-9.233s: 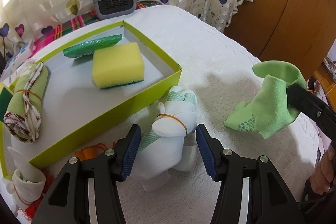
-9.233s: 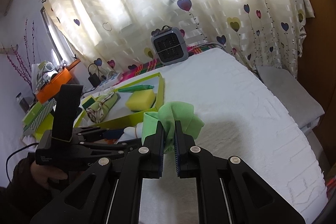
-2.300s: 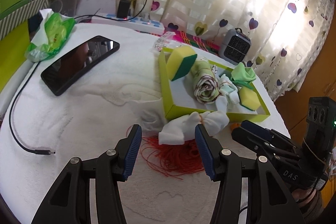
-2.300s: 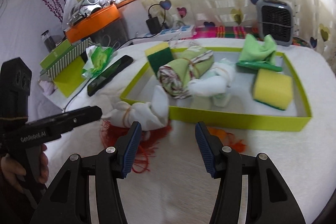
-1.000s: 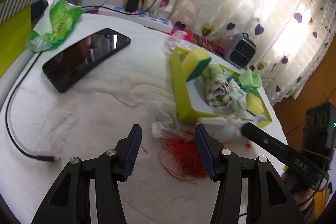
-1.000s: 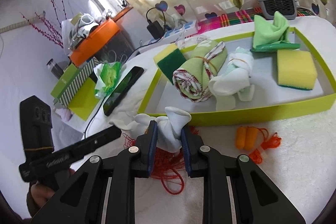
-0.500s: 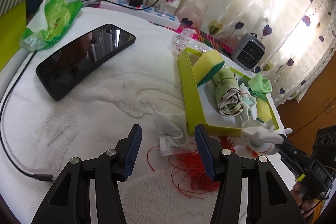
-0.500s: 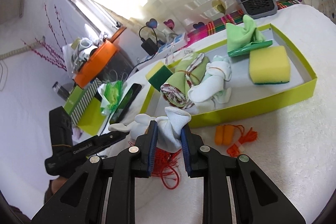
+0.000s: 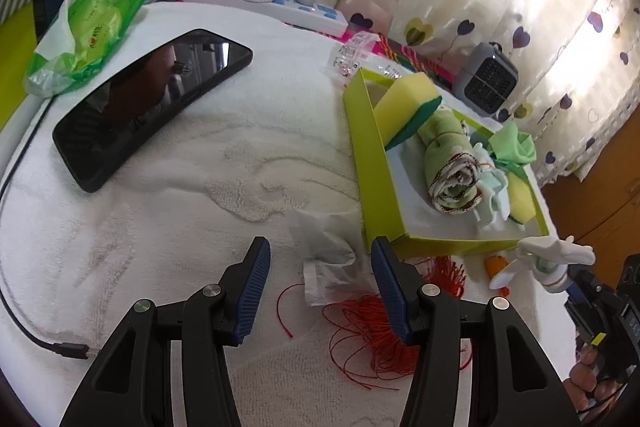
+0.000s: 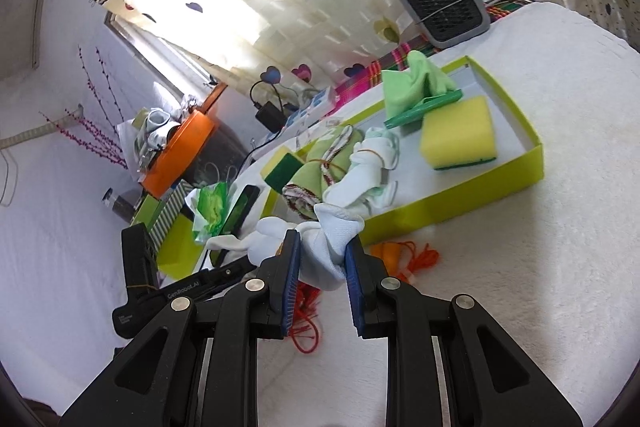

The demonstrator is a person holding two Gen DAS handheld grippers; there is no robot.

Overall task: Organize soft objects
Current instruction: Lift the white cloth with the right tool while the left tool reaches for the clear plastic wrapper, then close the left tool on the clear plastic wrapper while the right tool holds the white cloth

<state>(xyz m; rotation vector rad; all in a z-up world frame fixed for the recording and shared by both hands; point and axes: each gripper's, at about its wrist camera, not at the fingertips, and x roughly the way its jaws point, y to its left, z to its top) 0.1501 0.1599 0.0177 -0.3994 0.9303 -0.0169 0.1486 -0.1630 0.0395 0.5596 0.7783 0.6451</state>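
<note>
My right gripper point(image 10: 322, 263) is shut on a white sock bundle point(image 10: 326, 239), lifted just in front of the lime-green tray point(image 10: 460, 205); the same white sock bundle point(image 9: 546, 261) shows at the right of the left wrist view. The tray point(image 9: 370, 163) holds two yellow sponges point(image 10: 460, 133), a rolled green cloth point(image 10: 320, 163), a white sock bundle tied with a band point(image 10: 368, 167) and a green cloth point(image 10: 412, 85). My left gripper point(image 9: 320, 285) is open, low over a small clear plastic wrapper point(image 9: 326, 259) on the white towel, with nothing gripped.
A tangle of red string point(image 9: 384, 323) and orange earplugs point(image 10: 386, 253) lie in front of the tray. A black phone point(image 9: 148, 103), a green tissue pack point(image 9: 86, 33) and a cable point(image 9: 24, 327) lie to the left. A grey fan heater point(image 10: 444, 3) stands behind the tray.
The right gripper has carried the white sock bundle up and to the right, rolling as it went. The left gripper has drifted nearer the plastic wrapper and stays open.
</note>
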